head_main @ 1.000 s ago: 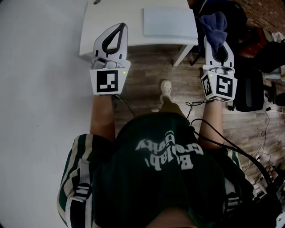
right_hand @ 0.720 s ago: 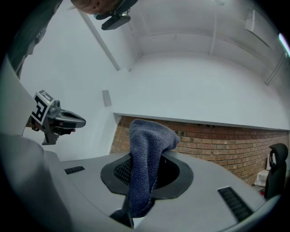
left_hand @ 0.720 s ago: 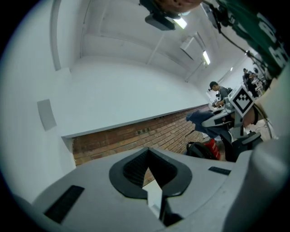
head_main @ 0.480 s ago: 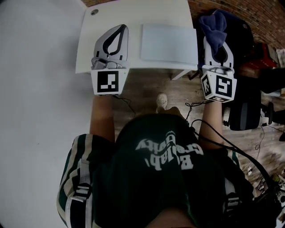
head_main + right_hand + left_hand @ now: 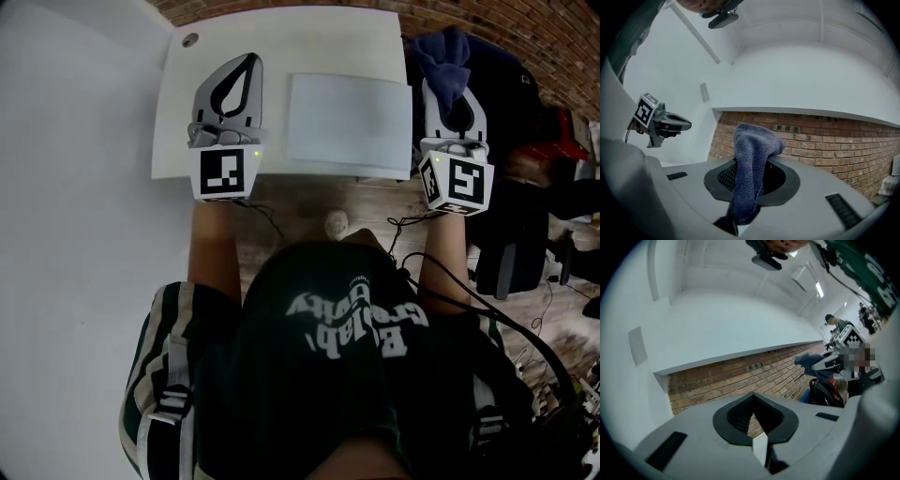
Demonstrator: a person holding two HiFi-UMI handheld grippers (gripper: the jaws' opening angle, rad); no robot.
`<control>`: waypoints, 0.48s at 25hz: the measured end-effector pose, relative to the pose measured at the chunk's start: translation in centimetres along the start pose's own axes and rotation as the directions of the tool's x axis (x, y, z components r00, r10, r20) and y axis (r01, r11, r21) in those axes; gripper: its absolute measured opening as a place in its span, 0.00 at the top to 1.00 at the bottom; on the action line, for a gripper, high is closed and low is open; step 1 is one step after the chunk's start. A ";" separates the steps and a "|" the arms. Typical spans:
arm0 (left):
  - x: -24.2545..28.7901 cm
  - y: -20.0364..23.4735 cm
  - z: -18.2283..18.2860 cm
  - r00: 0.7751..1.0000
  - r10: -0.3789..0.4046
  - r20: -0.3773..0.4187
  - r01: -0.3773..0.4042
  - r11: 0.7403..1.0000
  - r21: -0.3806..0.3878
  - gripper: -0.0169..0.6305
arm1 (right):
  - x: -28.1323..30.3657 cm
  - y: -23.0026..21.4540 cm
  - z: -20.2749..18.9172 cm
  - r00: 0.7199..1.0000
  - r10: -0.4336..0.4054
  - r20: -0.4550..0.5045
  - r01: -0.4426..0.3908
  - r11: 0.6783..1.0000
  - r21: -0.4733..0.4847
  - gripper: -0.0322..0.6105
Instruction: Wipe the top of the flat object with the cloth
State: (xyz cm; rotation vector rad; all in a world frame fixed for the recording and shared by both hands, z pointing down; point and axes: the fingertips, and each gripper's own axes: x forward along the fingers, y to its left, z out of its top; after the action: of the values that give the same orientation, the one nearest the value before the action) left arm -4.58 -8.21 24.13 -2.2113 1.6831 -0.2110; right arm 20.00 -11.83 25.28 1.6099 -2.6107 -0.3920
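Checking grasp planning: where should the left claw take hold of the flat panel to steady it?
The flat panel lies flush on the table, so only edges offer purchase; probably take its left edge, coming from the left, nearest the left claw.

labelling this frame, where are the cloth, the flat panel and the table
cloth (image 5: 446, 58), head view, bunched upper part
flat panel (image 5: 349, 120), head view, middle of its top
table (image 5: 281, 42), head view, bare far strip
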 end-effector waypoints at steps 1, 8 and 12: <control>0.2 0.1 -0.3 1.000 0.005 -0.001 -0.005 1.000 0.001 0.98 | 0.3 -0.1 -0.3 1.000 0.002 -0.002 -0.002 1.000 -0.002 0.85; 0.6 1.0 -0.8 0.999 0.034 -0.014 -0.034 0.999 -0.003 0.98 | 1.3 -0.2 -1.0 1.000 0.021 -0.013 -0.021 1.000 -0.001 0.85; 1.0 1.8 -1.7 0.999 0.029 -0.018 -0.029 1.000 -0.005 0.98 | 2.1 0.3 -1.5 1.000 0.020 -0.024 -0.020 1.000 0.005 0.85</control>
State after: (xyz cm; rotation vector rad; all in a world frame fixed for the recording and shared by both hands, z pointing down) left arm -6.51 -9.86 24.96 -2.1941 1.7256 -0.2198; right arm 18.99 -13.83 26.62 1.5780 -2.6098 -0.3637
